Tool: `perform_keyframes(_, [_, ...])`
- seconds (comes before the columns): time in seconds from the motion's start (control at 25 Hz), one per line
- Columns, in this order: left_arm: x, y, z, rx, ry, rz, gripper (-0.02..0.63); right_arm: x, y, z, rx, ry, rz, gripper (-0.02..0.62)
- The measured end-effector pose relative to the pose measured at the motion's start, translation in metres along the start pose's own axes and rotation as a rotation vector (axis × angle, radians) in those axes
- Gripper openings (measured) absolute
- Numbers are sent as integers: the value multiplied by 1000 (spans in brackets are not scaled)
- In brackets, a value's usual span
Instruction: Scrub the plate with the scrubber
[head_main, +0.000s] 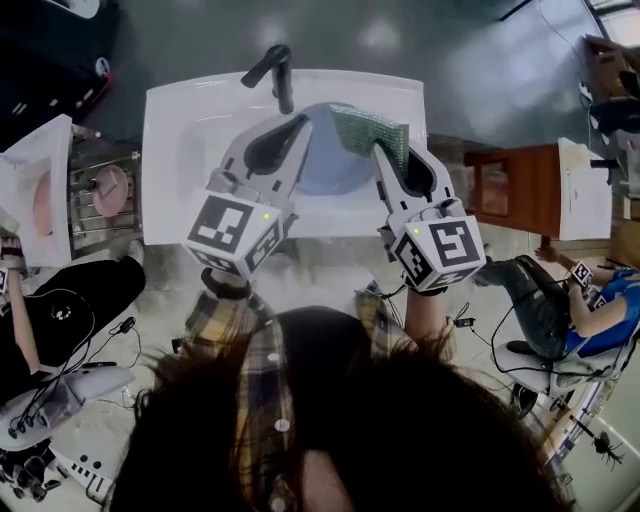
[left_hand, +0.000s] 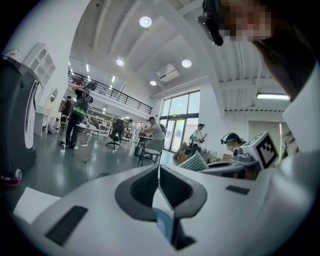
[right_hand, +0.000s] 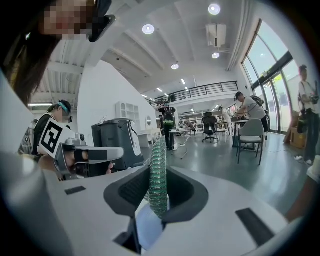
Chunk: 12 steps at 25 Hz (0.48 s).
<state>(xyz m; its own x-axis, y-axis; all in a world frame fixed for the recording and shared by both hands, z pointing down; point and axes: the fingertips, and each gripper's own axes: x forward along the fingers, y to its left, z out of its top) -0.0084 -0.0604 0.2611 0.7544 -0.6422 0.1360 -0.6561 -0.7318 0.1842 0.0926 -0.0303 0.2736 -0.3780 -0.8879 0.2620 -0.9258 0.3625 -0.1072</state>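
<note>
Plate and scrubber are both in hand above the white sink (head_main: 180, 130), just in front of the dark faucet (head_main: 278, 70).

On our left, the left gripper (head_main: 298, 125) is clamped on the near-left rim of the blue plate (head_main: 330, 165). In the left gripper view we see only a thin edge of the plate pinched between the two dark pads, running straight away from the camera. The plate spreads rightward from that grip and hangs over the basin, not resting in it as far as we can judge.

Further right, the green scrubber (head_main: 368, 130) lies over the plate's far-right part, its long side running across from upper left toward the right. We cannot tell from above whether it presses on the plate or sits just over it.

The right gripper (head_main: 385, 155) is closed on the scrubber's right end. Its own view shows the green mesh standing on edge, squeezed between its jaws.

The relation that matters to us is that the plate's open face lies to the left of the right gripper and toward us from the scrubber. We judge the scrubbing stroke calls for the right gripper to sweep left and inward across that face. The left gripper would only steady the rim against the push.
</note>
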Motion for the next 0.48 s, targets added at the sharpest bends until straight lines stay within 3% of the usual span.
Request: perform_keyframes(0.48, [57, 29, -15, -11, 66, 92, 21, 63, -46, -6, 33, 53, 120, 100])
